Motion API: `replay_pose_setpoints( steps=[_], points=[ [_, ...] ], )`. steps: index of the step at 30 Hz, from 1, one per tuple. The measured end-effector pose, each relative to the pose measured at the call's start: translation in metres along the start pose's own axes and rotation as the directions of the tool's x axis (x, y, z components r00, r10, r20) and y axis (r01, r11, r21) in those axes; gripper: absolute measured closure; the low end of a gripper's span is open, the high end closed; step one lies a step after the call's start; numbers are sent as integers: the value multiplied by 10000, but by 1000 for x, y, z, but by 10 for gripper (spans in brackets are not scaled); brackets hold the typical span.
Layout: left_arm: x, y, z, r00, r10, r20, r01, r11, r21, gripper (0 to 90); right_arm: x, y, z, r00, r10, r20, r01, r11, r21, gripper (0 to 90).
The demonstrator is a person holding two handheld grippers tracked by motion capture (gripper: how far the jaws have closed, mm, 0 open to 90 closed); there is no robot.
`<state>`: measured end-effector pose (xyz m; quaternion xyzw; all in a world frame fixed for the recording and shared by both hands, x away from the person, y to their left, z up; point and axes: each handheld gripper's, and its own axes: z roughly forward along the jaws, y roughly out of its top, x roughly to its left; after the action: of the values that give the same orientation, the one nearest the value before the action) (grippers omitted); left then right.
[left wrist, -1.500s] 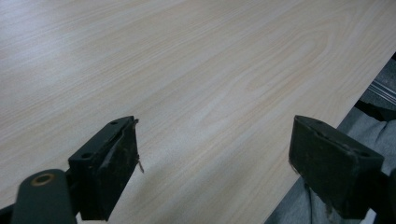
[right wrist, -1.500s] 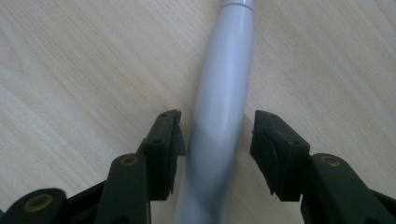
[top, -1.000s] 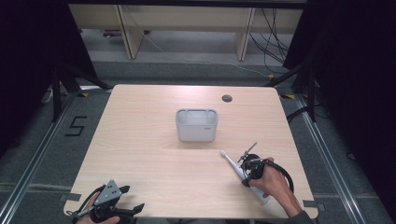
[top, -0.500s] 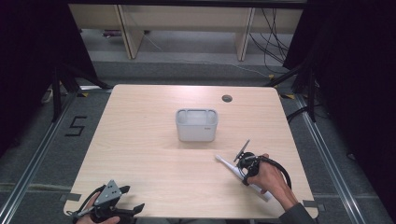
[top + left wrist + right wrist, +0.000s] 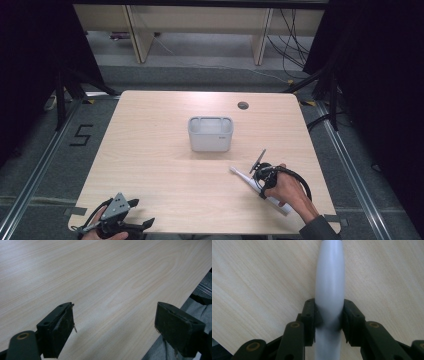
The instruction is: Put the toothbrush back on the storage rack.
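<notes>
The right gripper (image 5: pixel 263 176) and the electric toothbrush (image 5: pixel 257 188) clamped in it have slid a little toward the table's near edge, away from the white holder (image 5: pixel 210 134) at mid-table. Its jaws pinch the smooth white handle (image 5: pixel 329 290) crosswise. The toothbrush lies low over the wood, near and right of the holder, long axis slanting with its slim head toward the holder. The left gripper (image 5: pixel 131 226), jaws wide and empty, waits well off at the holder's near left.

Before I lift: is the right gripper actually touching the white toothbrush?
Touching. In the right gripper view both jaws of the right gripper press the toothbrush handle's sides, no gap.
</notes>
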<state>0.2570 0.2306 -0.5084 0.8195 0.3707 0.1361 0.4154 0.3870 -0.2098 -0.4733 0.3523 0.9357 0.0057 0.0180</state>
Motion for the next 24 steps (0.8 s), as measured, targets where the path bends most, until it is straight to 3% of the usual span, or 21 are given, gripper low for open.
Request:
replay_pose_setpoints(
  steps=[1, 2, 8, 9, 10, 12, 13, 15, 16, 17, 18, 20, 21, 22, 23, 24],
  points=[
    [0, 0, 0, 10000, 0, 0, 0, 10000, 0, 151, 0, 0, 0, 10000, 0, 0, 0, 10000, 0, 665],
    [-2, 0, 0, 9996, -250, 158, 252, 9996, -146, 151, -1, -2, -1, 9998, -208, 5, 208, 9997, -149, 665],
    [-1, 0, 0, 9998, -109, 156, 110, 9999, -68, 151, 3, -6, -11, 9993, -308, -202, 291, 9961, -830, 666],
    [-1, 0, 0, 9998, -111, 155, 112, 9999, -73, 151, 6, -7, -14, 9996, -119, -241, 96, 9954, -953, 666],
    [-1, 0, 0, 9998, -116, 158, 117, 9999, -78, 151, 2, -8, -19, 9974, -687, -217, 652, 9887, -1347, 666],
    [-1, 0, 0, 9997, -186, 142, 187, 9998, -81, 150, 3, -9, -21, 9972, -690, -293, 637, 9860, -1541, 666],
    [-1, 0, 0, 9998, -173, 141, 174, 9998, -75, 151, 4, -9, -27, 9958, -803, -435, 699, 9768, -2025, 666],
    [-2, 0, 0, 9994, -311, 151, 313, 9994, -143, 151, 6, -10, -31, 9966, -568, -594, 425, 9748, -2192, 667],
    [-2, 0, 0, 9995, -235, 209, 236, 9997, -16, 151, 7, -11, -38, 9944, -571, -886, 315, 9631, -2674, 666],
    [-2, 0, 0, 9995, -235, 209, 236, 9997, -16, 151, 7, -11, -38, 9944, -571, -886, 315, 9631, -2674, 666],
    [-1, 0, -1, 9997, -189, 182, 189, 9998, 27, 151, 7, -11, -46, 9940, -663, -871, 363, 9506, -3082, 667],
    [-2, 0, 0, 9997, -213, 137, 213, 9998, -22, 151, 6, -11, -53, 9929, -799, -882, 441, 9353, -3512, 667],
    [-1, 0, -1, 9996, -205, 181, 205, 9998, 8, 151, 6, -11, -53, 9929, -799, -882, 441, 9353, -3512, 667],
    [-2, 0, 0, 9993, -338, 130, 339, 9994, -108, 151, 4, -10, -60, 9909, -877, -1018, 393, 9139, -4041, 666],
    [-2, 0, 0, 9993, -338, 130, 339, 9994, -108, 151, 4, -10, -60, 9909, -877, -1018, 393, 9139, -4041, 666],
    [-2, 0, 0, 9993, -343, 143, 346, 9993, -165, 151, 4, -9, -67, 9901, -916, -1065, 343, 8926, -4495, 666]
  ],
)
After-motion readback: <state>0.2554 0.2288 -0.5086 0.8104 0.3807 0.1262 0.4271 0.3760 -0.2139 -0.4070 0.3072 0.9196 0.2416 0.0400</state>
